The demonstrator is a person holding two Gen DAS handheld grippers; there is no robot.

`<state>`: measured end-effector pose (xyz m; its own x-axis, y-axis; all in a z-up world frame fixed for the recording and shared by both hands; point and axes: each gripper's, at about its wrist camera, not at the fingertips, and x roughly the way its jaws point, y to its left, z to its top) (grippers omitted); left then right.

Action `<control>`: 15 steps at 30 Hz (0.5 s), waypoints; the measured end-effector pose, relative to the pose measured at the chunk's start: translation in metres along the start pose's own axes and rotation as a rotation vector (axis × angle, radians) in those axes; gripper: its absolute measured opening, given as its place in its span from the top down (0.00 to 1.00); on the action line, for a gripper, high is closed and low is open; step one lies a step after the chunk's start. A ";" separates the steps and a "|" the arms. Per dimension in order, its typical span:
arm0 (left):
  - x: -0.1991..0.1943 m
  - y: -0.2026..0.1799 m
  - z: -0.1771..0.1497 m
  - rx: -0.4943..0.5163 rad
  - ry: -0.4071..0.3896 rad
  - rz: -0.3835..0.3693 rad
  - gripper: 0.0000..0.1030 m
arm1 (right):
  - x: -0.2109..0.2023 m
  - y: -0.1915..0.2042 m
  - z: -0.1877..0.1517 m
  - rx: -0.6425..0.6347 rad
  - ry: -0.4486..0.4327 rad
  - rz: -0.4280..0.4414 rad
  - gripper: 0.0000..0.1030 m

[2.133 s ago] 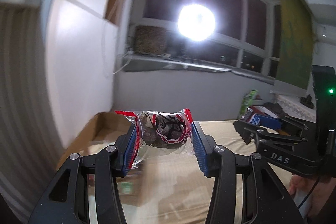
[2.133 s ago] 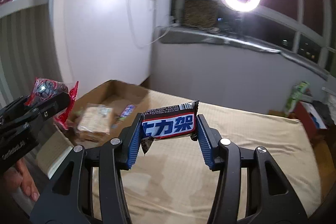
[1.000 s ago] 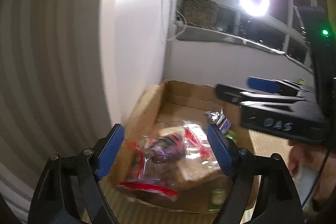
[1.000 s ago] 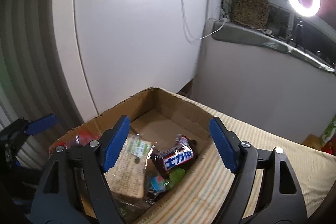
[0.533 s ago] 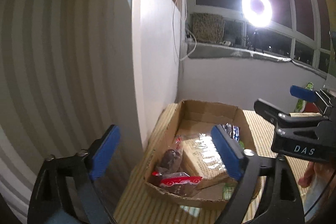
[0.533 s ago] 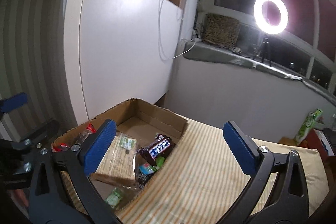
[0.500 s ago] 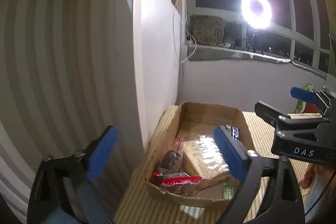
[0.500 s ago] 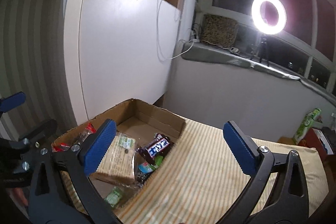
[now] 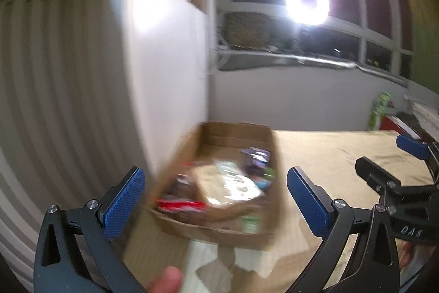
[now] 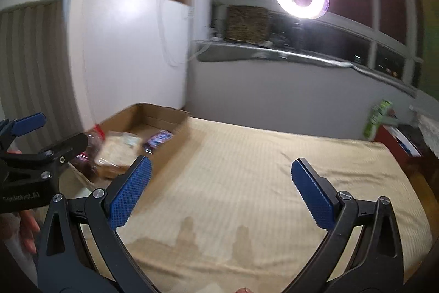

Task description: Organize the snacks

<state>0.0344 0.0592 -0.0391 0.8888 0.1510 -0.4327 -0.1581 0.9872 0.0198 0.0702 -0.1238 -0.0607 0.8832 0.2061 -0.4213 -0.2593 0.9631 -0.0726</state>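
Cardboard box (image 9: 219, 228) already holds the snacks (image 9: 227, 184) ahead of the left gripper (image 9: 214, 199), both grippers' jaws spread wide and empty, so the drop looks done and the right gripper (image 10: 219, 192), over bare bedspread (image 10: 260, 155), must seek another snack.

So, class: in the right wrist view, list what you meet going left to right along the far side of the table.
left gripper → cardboard box with snacks → bare beige tablecloth → green packet → red box
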 end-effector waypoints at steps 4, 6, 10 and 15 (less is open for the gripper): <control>-0.005 -0.049 -0.002 0.029 0.010 -0.103 0.01 | -0.028 -0.050 -0.012 0.054 -0.005 -0.099 0.00; -0.010 -0.074 -0.004 0.047 0.016 -0.144 0.01 | -0.040 -0.071 -0.015 0.084 -0.014 -0.139 0.00; -0.018 -0.111 -0.005 0.115 0.015 -0.183 0.01 | -0.062 -0.106 -0.021 0.151 -0.034 -0.201 0.00; -0.027 -0.133 -0.006 0.160 0.004 -0.212 0.01 | -0.073 -0.117 -0.020 0.161 -0.048 -0.224 0.00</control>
<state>0.0285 -0.0762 -0.0357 0.8930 -0.0595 -0.4462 0.1012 0.9924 0.0703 0.0281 -0.2549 -0.0399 0.9299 -0.0108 -0.3675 0.0066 0.9999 -0.0128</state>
